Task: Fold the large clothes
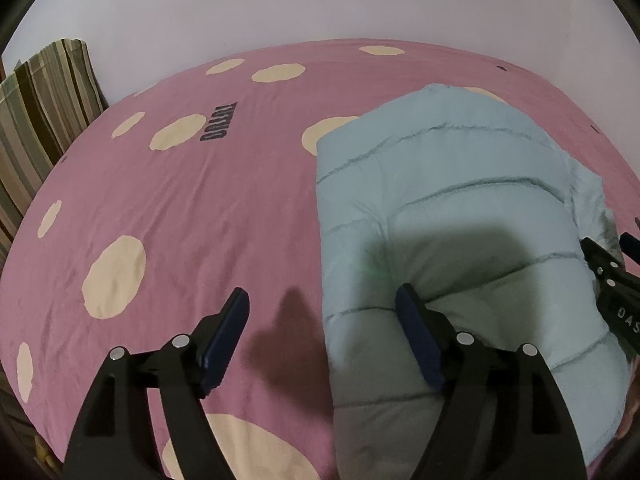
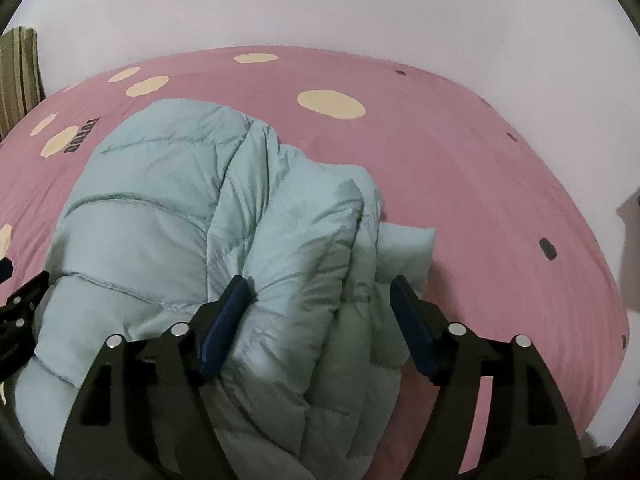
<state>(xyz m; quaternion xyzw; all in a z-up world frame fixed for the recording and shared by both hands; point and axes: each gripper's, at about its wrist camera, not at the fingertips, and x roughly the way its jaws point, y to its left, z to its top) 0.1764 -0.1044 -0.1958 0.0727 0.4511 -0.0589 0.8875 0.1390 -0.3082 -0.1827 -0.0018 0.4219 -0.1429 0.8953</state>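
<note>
A pale blue quilted puffer jacket [image 1: 440,184] lies folded in a thick bundle on the pink bed; in the right wrist view the jacket [image 2: 160,200] fills the left and middle. My left gripper [image 1: 322,296] hovers open over the jacket's left edge, one finger above the sheet and the other above the padding. My right gripper [image 2: 320,284] is open too, its blue pads standing either side of a raised fold at the jacket's right side without pinching it. Each gripper's black frame shows at the edge of the other's view.
The bed has a pink sheet with cream dots [image 1: 180,200] and dark lettering, seen also on the right [image 2: 460,184]. A striped cushion [image 1: 40,120] leans at the far left by the white wall [image 1: 320,0]. The bed's right edge drops away [image 2: 616,280].
</note>
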